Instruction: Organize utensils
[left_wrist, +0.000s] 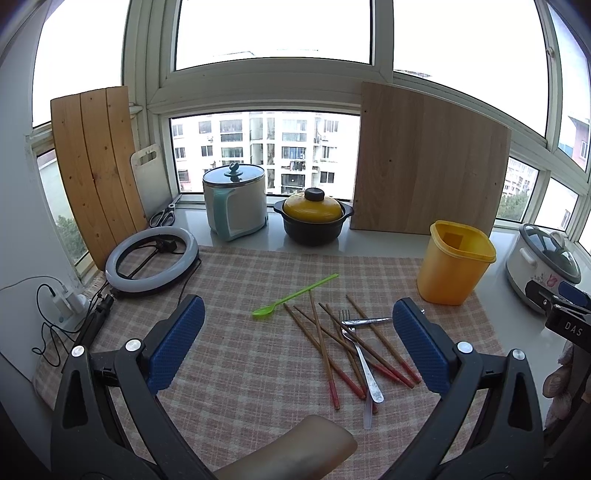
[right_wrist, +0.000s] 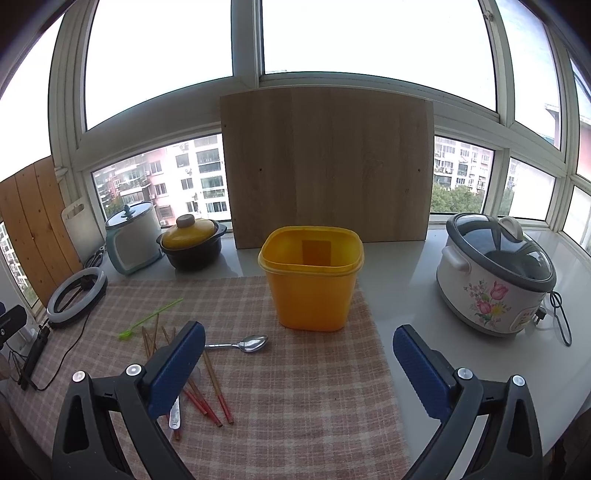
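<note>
Utensils are lying in a loose heap on the checked cloth (left_wrist: 236, 369): red-tipped chopsticks (left_wrist: 325, 354) are crossing one another, a fork (left_wrist: 360, 356) is lying over them with its tines pointing away from the camera, and a steel spoon (right_wrist: 242, 344) is sticking out of the heap toward the tub. A green spoon (left_wrist: 291, 295) is lying at the far edge of the heap, its handle crossing the tip of one chopstick.

The yellow tub (right_wrist: 311, 280) is standing upright on the far right part of the cloth, near the heap but apart from it; the right wrist view is showing no utensils inside it.

The left gripper (left_wrist: 297, 343) is hovering above the cloth with its blue pads spread wide, gripping nothing; the heap is showing between the pads, toward the right one. The right gripper (right_wrist: 298, 365) is likewise spread wide and empty, facing the tub, its left pad (right_wrist: 177, 369) covering part of the heap.

Behind the cloth, a wooden board (right_wrist: 328, 166) is leaning against the window, with a yellow-lidded pot (left_wrist: 313, 221) and a white cooker (left_wrist: 236, 201) to its left. A ring light (left_wrist: 151, 260) is lying at the far left corner of the cloth.
</note>
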